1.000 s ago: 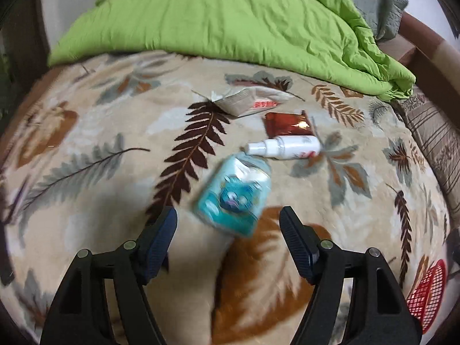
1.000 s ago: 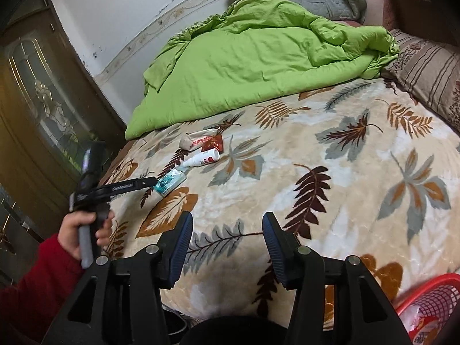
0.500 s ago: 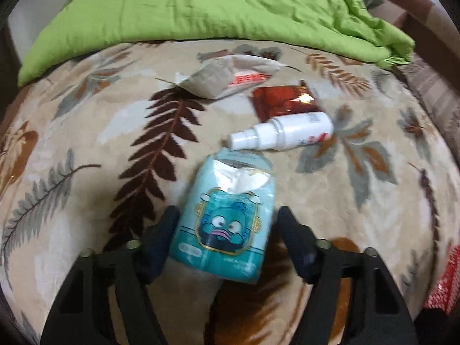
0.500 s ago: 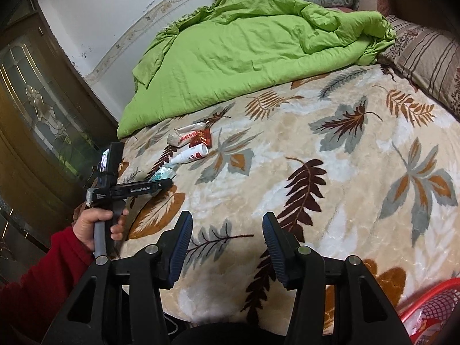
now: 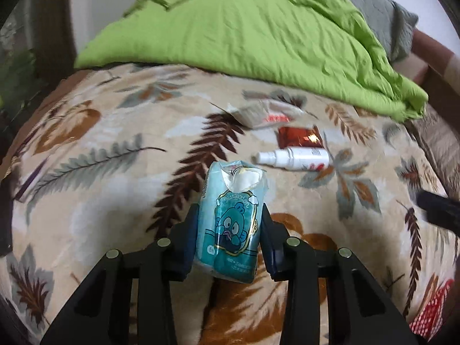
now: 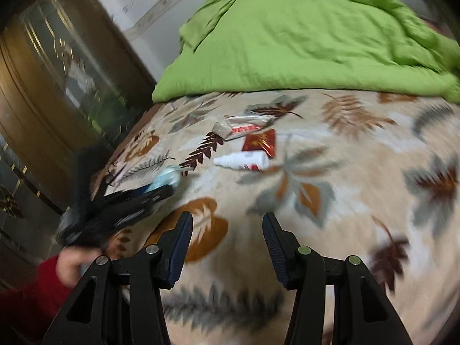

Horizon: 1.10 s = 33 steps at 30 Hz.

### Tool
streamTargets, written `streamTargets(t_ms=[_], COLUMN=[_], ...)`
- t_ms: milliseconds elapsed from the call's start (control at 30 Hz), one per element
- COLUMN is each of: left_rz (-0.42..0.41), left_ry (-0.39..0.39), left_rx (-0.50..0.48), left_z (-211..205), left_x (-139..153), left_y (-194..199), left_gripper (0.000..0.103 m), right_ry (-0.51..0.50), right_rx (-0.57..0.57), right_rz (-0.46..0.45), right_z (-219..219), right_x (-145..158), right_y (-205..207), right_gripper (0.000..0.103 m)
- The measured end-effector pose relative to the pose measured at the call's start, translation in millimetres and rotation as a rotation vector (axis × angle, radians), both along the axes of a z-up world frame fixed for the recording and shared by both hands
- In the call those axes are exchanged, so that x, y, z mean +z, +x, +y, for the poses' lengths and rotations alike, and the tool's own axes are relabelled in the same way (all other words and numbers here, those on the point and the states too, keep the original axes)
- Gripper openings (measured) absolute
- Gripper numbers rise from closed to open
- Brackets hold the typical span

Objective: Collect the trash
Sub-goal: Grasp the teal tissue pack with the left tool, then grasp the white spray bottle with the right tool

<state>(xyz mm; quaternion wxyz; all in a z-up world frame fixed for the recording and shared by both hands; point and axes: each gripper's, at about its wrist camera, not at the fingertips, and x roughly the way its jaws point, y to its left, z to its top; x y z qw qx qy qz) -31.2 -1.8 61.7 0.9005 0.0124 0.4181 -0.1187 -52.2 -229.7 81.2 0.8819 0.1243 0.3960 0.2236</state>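
My left gripper (image 5: 230, 224) is shut on a teal tissue pack (image 5: 233, 212) with a cartoon face, held just above the leaf-patterned bedspread (image 5: 100, 201). Beyond it lie a white spray bottle (image 5: 293, 158), a red foil wrapper (image 5: 299, 141) and a crumpled grey wrapper (image 5: 258, 113). My right gripper (image 6: 227, 230) is open and empty over the bedspread. In the right wrist view the bottle (image 6: 241, 161), the red wrapper (image 6: 260, 142), the grey wrapper (image 6: 244, 125) and the left gripper with the pack (image 6: 166, 179) show ahead.
A rumpled green duvet (image 5: 258, 28) covers the far half of the bed. A red mesh basket (image 5: 428, 313) sits at the lower right. A dark wooden cabinet with glass doors (image 6: 43, 86) stands left of the bed. A striped pillow (image 5: 442, 141) lies at the right.
My left gripper has closed on the tissue pack and raised it slightly. My right gripper has swung left and closer to the trash items, staying open.
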Motion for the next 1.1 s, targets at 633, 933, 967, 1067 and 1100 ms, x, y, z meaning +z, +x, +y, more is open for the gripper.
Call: streamTargets(t_ms=[633,933,967,1067,1100], left_rz=[0.009,0.008,0.007,0.003,0.002], left_ry=[-0.016,-0.005,-0.003,0.006,0.011], left_rx=[0.085,0.066,0.064,0.066,0.067], left_z=[24.8,18.2,18.1,16.3,15.5], left_x=[-14.5,-15.5,-15.7,-16.0,-16.1], left_y=[32.6,32.7,32.6,32.0,31.7], left_gripper=[0.038,0.038,0.038,0.038,0.038], right_ry=[-0.116,-0.173,-0.164,-0.197,-0.201], right_rx=[0.198,0.154,0.138,0.068,0.031], right_rz=[0.169,0.161,0.169,0.164,0.161], right_z=[57.0,63.8,64.3,67.4,67.5], right_x=[-59.5,-71.3,-72.1,-71.7,-69.9], right_y=[137.4,122.8,123.8,120.5,115.3], right_gripper=[0.053,0.046,0.046,0.033,0.033])
